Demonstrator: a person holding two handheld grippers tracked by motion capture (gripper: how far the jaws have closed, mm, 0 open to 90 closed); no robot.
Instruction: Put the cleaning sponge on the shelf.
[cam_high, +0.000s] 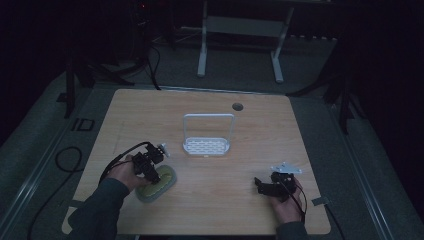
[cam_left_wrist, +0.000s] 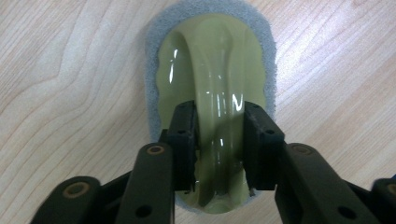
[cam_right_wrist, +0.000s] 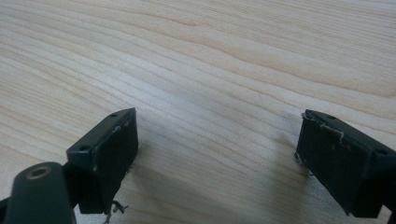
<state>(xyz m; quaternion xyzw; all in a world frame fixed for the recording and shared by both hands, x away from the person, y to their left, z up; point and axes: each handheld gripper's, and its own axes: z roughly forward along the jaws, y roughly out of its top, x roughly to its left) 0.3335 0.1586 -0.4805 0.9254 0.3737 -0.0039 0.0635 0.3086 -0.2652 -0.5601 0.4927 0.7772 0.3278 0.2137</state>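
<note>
An oval scrubbing pad (cam_left_wrist: 159, 56) lies flat on the wooden table, grey foam underneath and glossy yellow-green plastic on top with an arched handle (cam_left_wrist: 217, 70). My left gripper (cam_left_wrist: 219, 122) points down over it, and its two black pads sit against either side of the handle. In the high view the pad (cam_high: 167, 182) lies at the front left with the left gripper (cam_high: 154, 176) on top of it. My right gripper (cam_high: 260, 184) rests low at the front right, jaws wide apart over bare wood (cam_right_wrist: 217, 135), holding nothing.
A small white slotted tray with a tall wire hoop (cam_high: 206, 145) stands in the middle of the table (cam_high: 260, 130). A round cable hole (cam_high: 237, 106) sits near the far edge. A white frame stand (cam_high: 202, 50) is on the floor behind.
</note>
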